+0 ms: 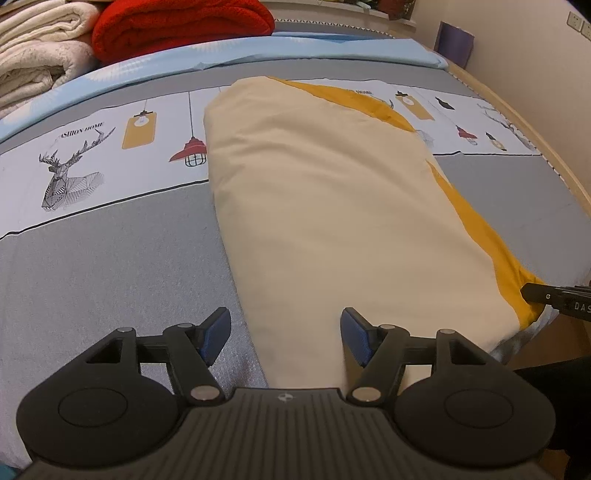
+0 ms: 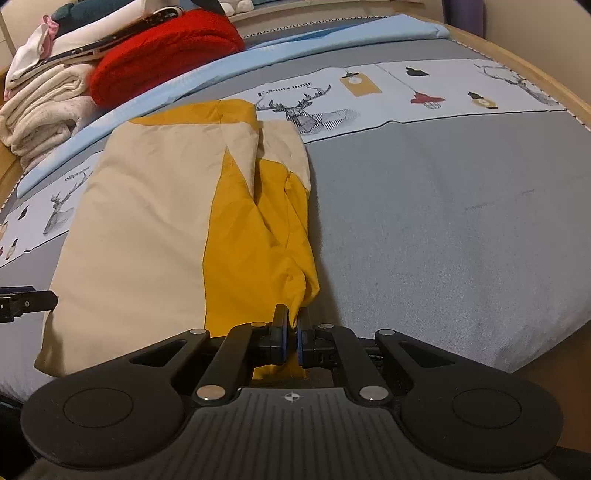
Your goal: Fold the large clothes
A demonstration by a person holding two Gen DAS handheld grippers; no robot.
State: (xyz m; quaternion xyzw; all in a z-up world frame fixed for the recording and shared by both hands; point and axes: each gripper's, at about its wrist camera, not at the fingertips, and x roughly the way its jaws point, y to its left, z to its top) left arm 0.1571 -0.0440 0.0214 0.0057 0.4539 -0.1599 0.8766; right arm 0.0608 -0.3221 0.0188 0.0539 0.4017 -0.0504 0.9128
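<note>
A large cream and mustard-yellow garment lies folded lengthwise on the bed. In the left wrist view my left gripper stands open over the garment's near left edge, its blue pads clear of the cloth. The tip of my right gripper pokes in at the yellow corner on the right. In the right wrist view my right gripper is shut on the near yellow corner of the garment, cloth bunched between the pads. A tip of the left gripper shows at the garment's left edge.
The bed has a grey cover with a printed deer and lamp band. Folded white blankets and a red blanket are stacked at the far left. The wooden bed edge curves along the right.
</note>
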